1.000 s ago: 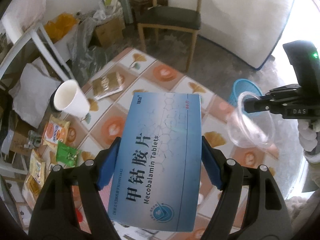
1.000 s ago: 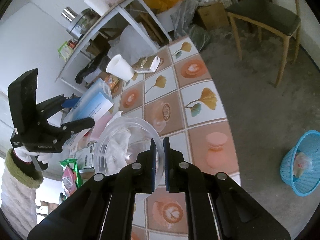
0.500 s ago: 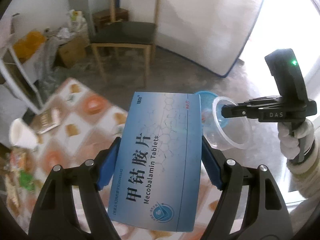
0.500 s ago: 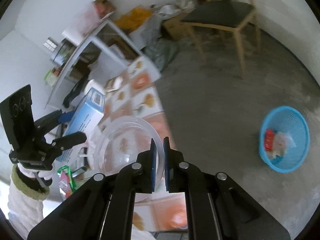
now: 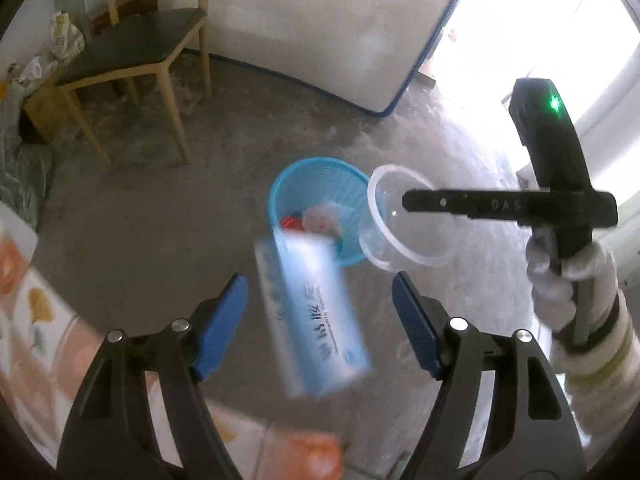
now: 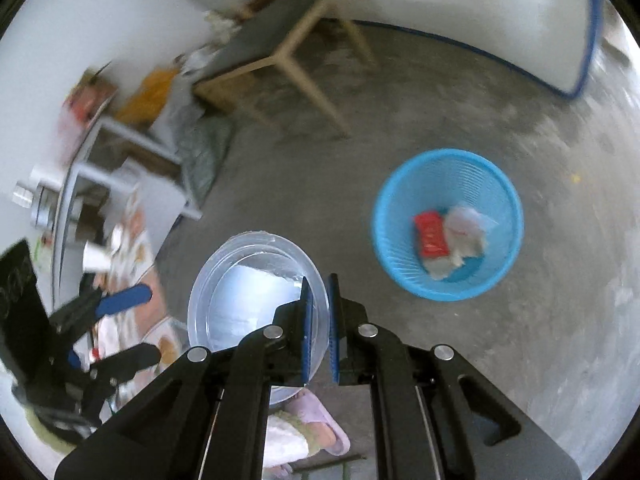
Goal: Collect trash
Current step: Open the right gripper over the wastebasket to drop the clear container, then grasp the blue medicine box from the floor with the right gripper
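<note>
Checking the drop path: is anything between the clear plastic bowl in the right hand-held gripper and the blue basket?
Nothing visible. The right hand-held gripper pinches the clear plastic bowl by its rim, and only bare concrete floor lies between it and the open blue basket.

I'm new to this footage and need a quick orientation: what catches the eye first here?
A blurred blue box hangs loose between the open left gripper's fingers, above the floor just short of the blue basket. The right gripper pinches the rim of a clear cup beside the basket, which already holds a red packet.
</note>
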The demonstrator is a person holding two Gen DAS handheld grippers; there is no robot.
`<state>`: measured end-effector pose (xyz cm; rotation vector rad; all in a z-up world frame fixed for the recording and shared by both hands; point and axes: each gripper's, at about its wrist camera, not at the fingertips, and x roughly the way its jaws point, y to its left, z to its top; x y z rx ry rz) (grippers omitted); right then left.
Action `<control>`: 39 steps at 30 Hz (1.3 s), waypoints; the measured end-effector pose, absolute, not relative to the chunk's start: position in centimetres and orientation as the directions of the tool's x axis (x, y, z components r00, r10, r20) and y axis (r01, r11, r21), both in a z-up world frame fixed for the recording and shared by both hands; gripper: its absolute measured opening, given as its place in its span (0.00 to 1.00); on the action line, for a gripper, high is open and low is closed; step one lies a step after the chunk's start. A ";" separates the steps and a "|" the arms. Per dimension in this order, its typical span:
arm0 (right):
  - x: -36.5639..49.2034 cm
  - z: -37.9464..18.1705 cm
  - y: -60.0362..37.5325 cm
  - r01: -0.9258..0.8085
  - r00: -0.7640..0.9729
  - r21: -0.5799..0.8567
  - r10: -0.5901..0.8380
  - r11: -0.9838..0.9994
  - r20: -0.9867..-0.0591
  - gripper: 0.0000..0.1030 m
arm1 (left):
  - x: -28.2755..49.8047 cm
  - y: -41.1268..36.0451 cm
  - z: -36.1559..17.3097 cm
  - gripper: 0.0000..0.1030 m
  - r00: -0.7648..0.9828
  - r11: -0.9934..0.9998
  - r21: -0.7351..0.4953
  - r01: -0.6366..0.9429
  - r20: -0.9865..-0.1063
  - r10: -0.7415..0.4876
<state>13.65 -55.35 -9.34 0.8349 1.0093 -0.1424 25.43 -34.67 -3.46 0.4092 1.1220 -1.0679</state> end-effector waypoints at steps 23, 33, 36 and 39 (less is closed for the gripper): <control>8.9 -21.6 -64.0 0.619 0.625 0.577 0.110 0.534 -0.773 0.62 | 22.1 -30.0 0.5 0.72 0.274 0.628 -0.195 0.754 -0.776 -0.569; 4.4 -34.8 -55.2 0.686 0.529 0.616 0.315 0.389 -0.788 0.62 | 18.7 -15.7 4.5 0.76 0.441 0.791 -0.079 0.606 -0.795 -0.417; 6.6 -40.5 -52.4 0.738 0.476 0.591 0.369 0.326 -0.798 0.63 | 18.3 -11.9 5.4 0.76 0.462 0.833 -0.097 0.545 -0.795 -0.394; 8.6 -45.8 -50.8 0.813 0.432 0.531 0.364 0.239 -0.825 0.63 | 17.9 -7.4 6.6 0.76 0.502 0.877 -0.109 0.468 -0.784 -0.365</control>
